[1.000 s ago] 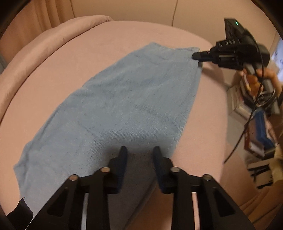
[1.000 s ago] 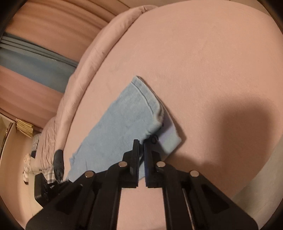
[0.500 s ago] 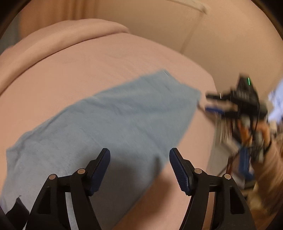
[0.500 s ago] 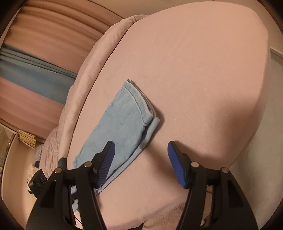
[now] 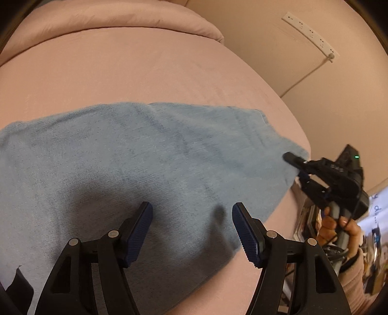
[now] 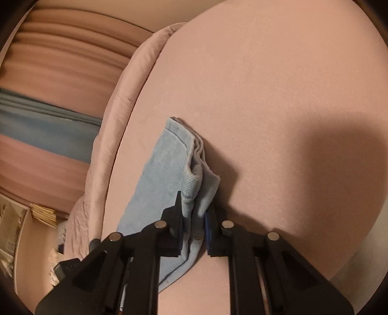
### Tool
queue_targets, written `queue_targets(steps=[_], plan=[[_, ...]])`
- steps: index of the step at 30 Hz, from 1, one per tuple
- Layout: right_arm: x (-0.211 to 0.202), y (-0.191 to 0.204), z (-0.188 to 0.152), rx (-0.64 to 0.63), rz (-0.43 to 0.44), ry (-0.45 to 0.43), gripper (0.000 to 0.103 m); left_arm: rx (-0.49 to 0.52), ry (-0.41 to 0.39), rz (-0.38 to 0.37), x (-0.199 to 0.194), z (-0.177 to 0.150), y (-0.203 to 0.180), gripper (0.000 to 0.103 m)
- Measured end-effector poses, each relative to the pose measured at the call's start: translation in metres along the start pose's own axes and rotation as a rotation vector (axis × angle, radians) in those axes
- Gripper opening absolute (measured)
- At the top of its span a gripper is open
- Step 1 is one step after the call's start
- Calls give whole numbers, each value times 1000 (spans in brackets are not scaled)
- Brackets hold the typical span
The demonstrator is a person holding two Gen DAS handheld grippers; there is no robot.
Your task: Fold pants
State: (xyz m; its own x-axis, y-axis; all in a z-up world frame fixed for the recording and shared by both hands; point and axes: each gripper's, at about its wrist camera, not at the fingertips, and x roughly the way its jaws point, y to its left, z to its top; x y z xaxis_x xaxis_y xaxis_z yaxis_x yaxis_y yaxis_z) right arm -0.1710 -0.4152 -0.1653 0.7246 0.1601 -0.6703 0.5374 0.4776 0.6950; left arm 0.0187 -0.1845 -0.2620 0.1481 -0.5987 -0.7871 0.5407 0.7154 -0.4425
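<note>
Light blue denim pants [image 5: 135,164] lie flat on a pink bed [image 5: 121,67], folded lengthwise. My left gripper [image 5: 191,215] is open and empty just above the cloth near its front edge. In the right wrist view my right gripper [image 6: 194,213] is closed around the layered hem end of the pants [image 6: 167,169], the cloth bunched between its fingers. The right gripper also shows in the left wrist view [image 5: 298,164], at the pants' far right corner by the bed's edge.
A rolled pink duvet [image 5: 121,19] lies along the far side of the bed. A wall with a white power strip [image 5: 310,34] stands behind. Cluttered books and items [image 5: 373,242] sit beside the bed on the right. Curtains [image 6: 48,97] hang at the left.
My left gripper opened wide and stays over the pants. My right gripper opened and pulled back, then came forward and closed on the hem end of the pants.
</note>
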Motion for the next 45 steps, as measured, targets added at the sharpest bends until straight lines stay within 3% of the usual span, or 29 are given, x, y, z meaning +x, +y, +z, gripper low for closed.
queue_targets(steps=[3,6,9,15,19,21,22,23,28,29,30,32,39,45], plan=[[-9,31,0,-104,15,-27,13,-15,1,-21,-1,3,1,69],[-14,71,-3,-228,43,-40,12,-88,-22,-71,-8,7,14,69],[-15,121,-9,-352,70,-30,12,-142,-10,-72,-10,6,30,68],[-7,192,-35,-559,102,11,12,-371,-110,-259,-66,-1,85,68],[19,232,-70,-742,95,69,12,-390,-175,-315,-103,16,101,69],[30,242,-83,-805,83,92,12,-392,-147,-458,-107,30,98,79],[37,247,-94,-841,82,106,12,-422,-117,-570,-103,38,100,82],[42,250,-101,-868,79,114,12,-434,-104,-600,-100,42,101,84],[66,259,-136,-1007,45,171,12,-446,-39,-501,-80,61,110,79],[69,261,-141,-1031,40,180,12,-447,-37,-475,-81,61,113,62],[72,263,-147,-1053,34,184,12,-446,-42,-444,-86,62,120,36],[76,270,-155,-1091,20,174,12,-436,-84,-406,-100,58,131,11],[100,278,-207,-1215,16,167,12,-460,-129,-231,-121,17,177,7],[135,266,-255,-1352,-65,197,14,-456,-72,-110,-101,-7,197,7]])
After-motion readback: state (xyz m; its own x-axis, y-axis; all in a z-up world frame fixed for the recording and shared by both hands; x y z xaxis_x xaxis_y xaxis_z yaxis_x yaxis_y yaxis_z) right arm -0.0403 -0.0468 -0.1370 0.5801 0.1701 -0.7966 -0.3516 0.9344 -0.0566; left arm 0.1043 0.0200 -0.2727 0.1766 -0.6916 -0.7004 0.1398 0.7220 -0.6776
